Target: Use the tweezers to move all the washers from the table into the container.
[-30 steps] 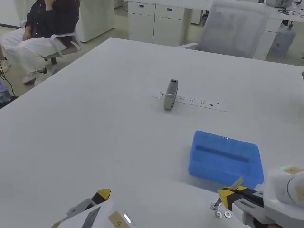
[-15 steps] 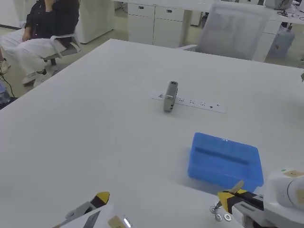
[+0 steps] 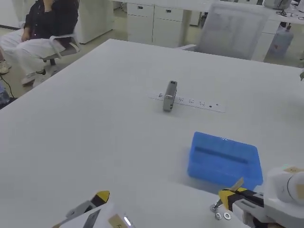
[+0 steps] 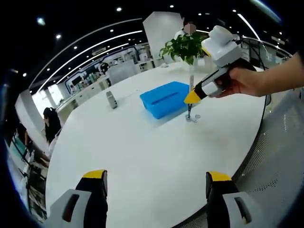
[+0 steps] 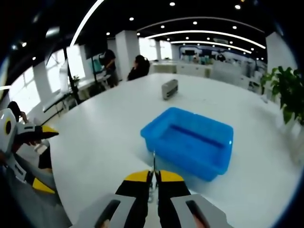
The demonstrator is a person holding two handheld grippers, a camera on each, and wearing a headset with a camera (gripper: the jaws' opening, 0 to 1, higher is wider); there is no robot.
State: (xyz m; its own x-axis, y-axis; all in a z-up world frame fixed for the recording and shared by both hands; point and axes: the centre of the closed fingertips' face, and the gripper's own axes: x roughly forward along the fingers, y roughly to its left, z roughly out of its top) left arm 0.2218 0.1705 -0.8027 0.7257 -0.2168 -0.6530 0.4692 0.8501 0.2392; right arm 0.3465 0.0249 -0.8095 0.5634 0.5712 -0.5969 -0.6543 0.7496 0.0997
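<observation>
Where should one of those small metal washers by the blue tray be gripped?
Likely across the ring: one tip of the thin metal tweezers in the hole, one outside, from above, since the small metal washers lie flat on the white table.

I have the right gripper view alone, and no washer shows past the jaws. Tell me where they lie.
Observer: The washers lie in a small cluster on the table, on the near side of the blue container, just under the right hand-held gripper.
Operator: Give me the tweezers' tip.
Observer: In the left gripper view the tweezers point down, with the tip at the cluster. I cannot tell whether it touches a washer.
Operator: Count the washers.
Observer: The head view shows at least two rings beside the tip. More than that I cannot tell.
</observation>
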